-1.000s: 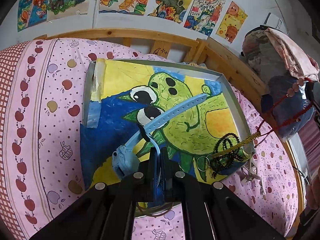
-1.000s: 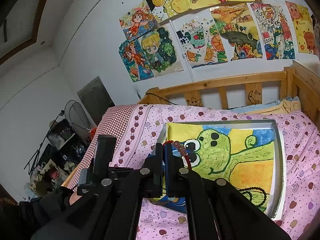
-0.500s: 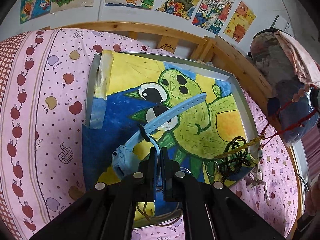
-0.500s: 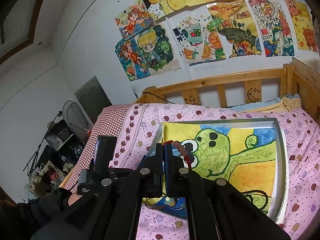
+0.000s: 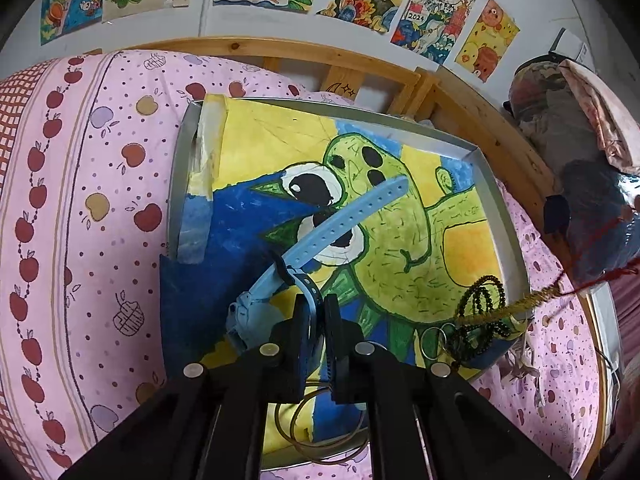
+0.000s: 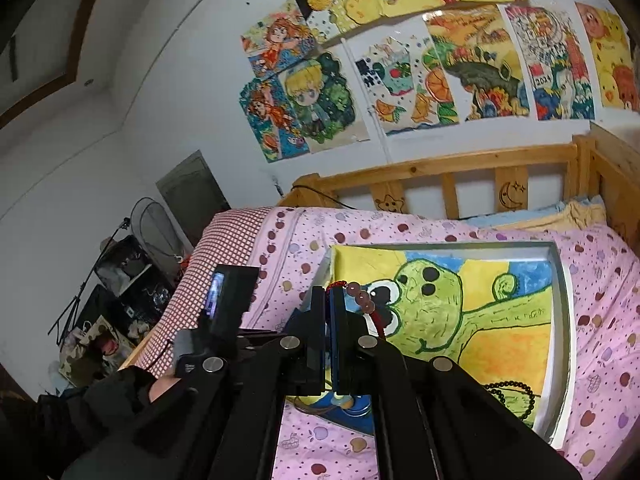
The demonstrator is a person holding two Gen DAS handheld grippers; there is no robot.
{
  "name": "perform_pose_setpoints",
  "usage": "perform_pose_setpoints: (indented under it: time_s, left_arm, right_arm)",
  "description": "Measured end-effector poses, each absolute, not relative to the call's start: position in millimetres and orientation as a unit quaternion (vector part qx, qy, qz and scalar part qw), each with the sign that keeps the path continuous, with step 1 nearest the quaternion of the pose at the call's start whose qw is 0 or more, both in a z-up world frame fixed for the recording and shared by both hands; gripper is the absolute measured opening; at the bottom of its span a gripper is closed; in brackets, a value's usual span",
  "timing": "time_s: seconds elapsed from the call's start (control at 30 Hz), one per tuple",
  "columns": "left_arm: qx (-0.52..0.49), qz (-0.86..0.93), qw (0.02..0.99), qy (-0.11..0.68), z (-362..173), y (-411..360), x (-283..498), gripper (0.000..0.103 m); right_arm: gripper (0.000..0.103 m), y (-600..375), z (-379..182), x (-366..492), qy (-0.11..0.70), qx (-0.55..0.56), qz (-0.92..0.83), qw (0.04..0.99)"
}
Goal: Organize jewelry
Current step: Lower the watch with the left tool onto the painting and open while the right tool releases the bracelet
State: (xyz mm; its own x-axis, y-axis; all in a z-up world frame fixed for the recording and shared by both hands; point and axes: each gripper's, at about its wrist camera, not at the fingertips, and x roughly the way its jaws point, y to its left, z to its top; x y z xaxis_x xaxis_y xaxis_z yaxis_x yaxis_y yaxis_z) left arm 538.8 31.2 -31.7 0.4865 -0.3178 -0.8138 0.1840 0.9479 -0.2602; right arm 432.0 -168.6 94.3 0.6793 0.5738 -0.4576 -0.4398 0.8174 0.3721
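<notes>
Soft, even indoor light in both views, no hard shadows on the bed (image 5: 80, 200). Brighter in the left wrist view; dimmer and greyer in the right wrist view, with the room corner (image 6: 120, 300) at lower left sunk in murk. Mild glare along the metal tray rim (image 5: 496, 200). Strong fisheye bending at the edges, black vignette in every corner. Slightly soft close to the lens, sharp mid-frame.

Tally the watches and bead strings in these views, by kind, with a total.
Watches: 1, the blue watch, held in the left gripper.
Bead strings: 2, the black bead string in the tray and the red-corded bead string held in the right gripper.
Total: 3.
</notes>
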Motion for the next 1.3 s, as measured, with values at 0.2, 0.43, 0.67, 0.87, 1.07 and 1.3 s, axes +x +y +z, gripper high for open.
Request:
perform_pose_setpoints:
  time_s: [0.2,0.43,0.67,0.87,1.07,1.3]
  left_arm:
    - [-0.062,-0.147,0.857,0.49,-31,25,539,0.008]
    - [-0.059,-0.15,0.857,0.489,-27,26,534,0.016]
    - [-0.068,-0.159,0.859,0.482,-16,28,527,0.033]
    - [-0.091,-0.147,0.874,0.453,3,37,516,0.076]
    - [-0.096,-0.141,0.882,0.439,21,44,502,0.083]
    - [-0.09,-0.123,0.894,0.421,36,49,475,0.094]
  right_arm:
    - [0.002,-168,93,436,0.287,0.115,0.274,0.911]
    - [0.003,-165,72,455,0.33,0.114,0.232,0.908]
    - [0.011,-165,60,465,0.383,0.1,0.195,0.897]
    - [0.039,-172,60,460,0.39,0.111,0.187,0.895]
    - [0.06,-183,65,441,0.383,0.115,0.177,0.899]
    - [0.075,-199,70,412,0.377,0.114,0.168,0.904]
